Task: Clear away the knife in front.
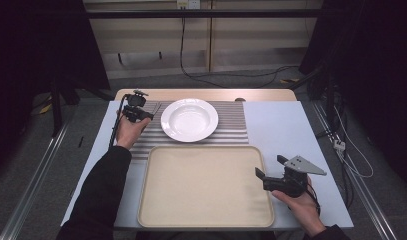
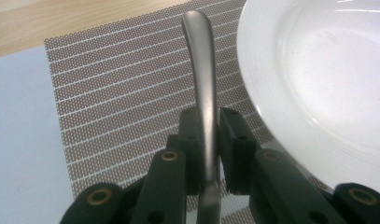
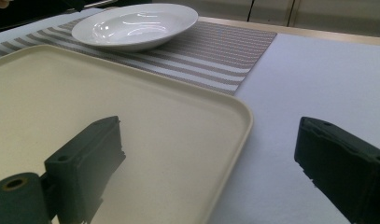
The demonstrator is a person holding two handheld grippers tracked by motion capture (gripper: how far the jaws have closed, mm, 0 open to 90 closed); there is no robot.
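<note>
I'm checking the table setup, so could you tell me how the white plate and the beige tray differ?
The white plate is round and glossy; the beige tray is rectangular with rounded corners and matte. The plate is smaller and sits on the striped placemat; the tray is larger and lies nearer the person, mostly on the pale table cover. Both are empty.

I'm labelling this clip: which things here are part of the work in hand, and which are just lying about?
In the work:
- left gripper, shut on the metal utensil handle
- white plate, right beside it

Lying about:
- beige tray, empty
- striped placemat
- right gripper, open over the tray's edge
</note>
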